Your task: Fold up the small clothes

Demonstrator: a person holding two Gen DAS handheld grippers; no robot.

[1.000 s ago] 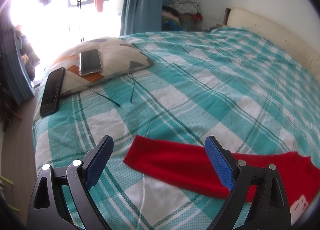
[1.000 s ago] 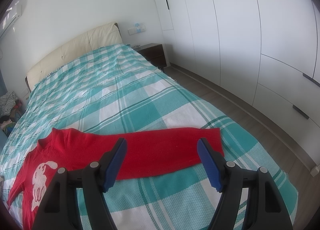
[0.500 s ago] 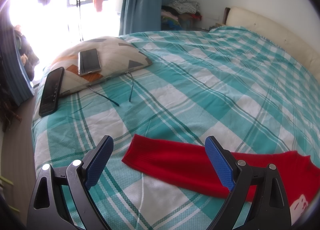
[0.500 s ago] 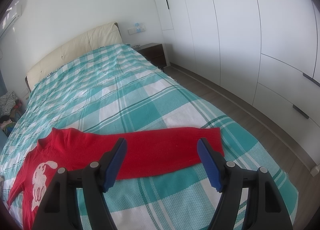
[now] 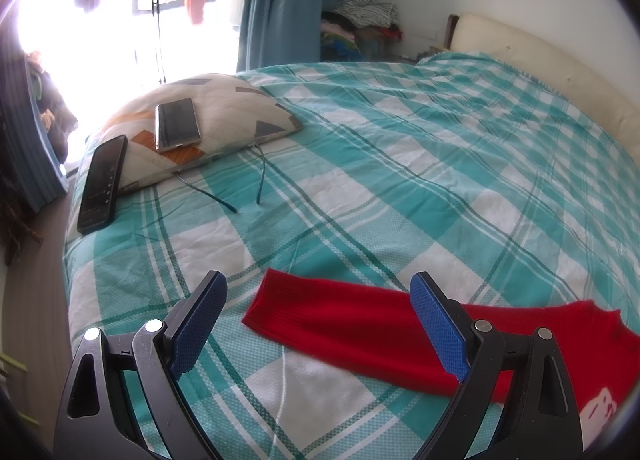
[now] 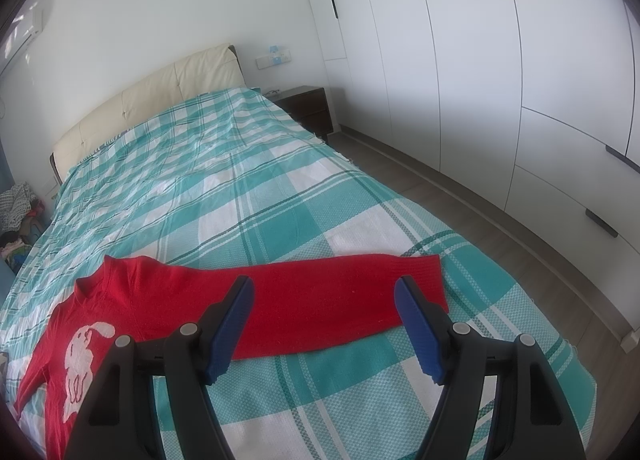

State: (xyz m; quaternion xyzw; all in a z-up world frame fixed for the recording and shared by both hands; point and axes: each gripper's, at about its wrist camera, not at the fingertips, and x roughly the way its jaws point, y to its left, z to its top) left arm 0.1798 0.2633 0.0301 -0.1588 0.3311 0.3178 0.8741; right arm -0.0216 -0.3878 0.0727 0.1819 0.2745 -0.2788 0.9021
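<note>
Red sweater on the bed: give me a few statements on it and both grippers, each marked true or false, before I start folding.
1. The red sweater lies spread on the checked bedspread, sleeves out to both sides. True.
2. The right gripper is clamped on a sleeve. False: its jaws stand open above the sleeve, holding nothing.
3. The left gripper is open. True.
4. Two phones lie on the sweater. False: one lies on the pillow, the other leans against its edge.
5. The sweater has a white figure on its front. True.
</note>
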